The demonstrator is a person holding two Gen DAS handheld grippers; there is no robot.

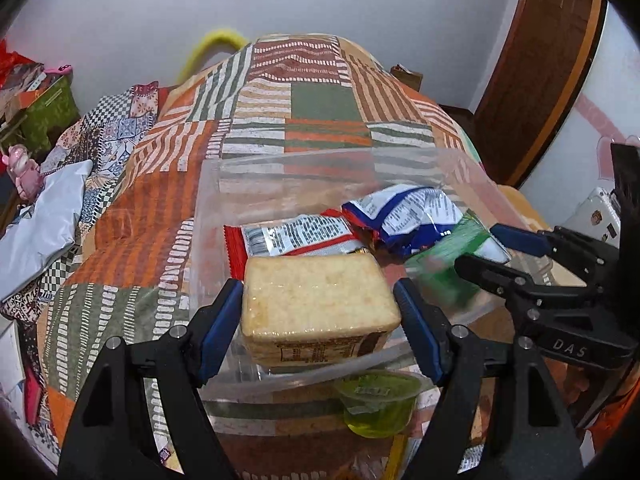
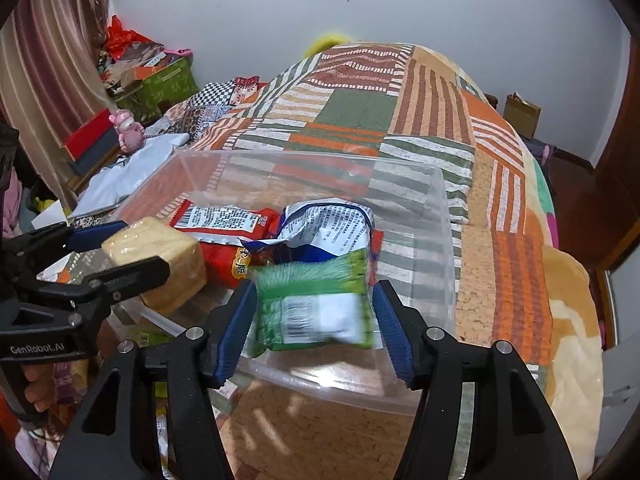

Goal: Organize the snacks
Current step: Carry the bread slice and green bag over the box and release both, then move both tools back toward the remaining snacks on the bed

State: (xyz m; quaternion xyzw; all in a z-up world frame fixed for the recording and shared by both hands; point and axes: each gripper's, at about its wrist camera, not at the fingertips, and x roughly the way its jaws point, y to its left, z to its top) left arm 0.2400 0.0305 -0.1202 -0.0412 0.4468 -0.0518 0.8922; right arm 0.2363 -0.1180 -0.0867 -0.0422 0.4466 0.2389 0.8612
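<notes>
Snacks sit in a clear plastic bin at frame centre on a patchwork bedspread: a red packet and a blue-and-white packet lie inside. The left gripper has its pads pressed on 2 sides of a wrapped cracker block, above the bin's near rim. The right gripper stands partly open, gaps visible either side of a blurred green packet between its jaws. A green jelly cup sits outside, lower centre.
</notes>
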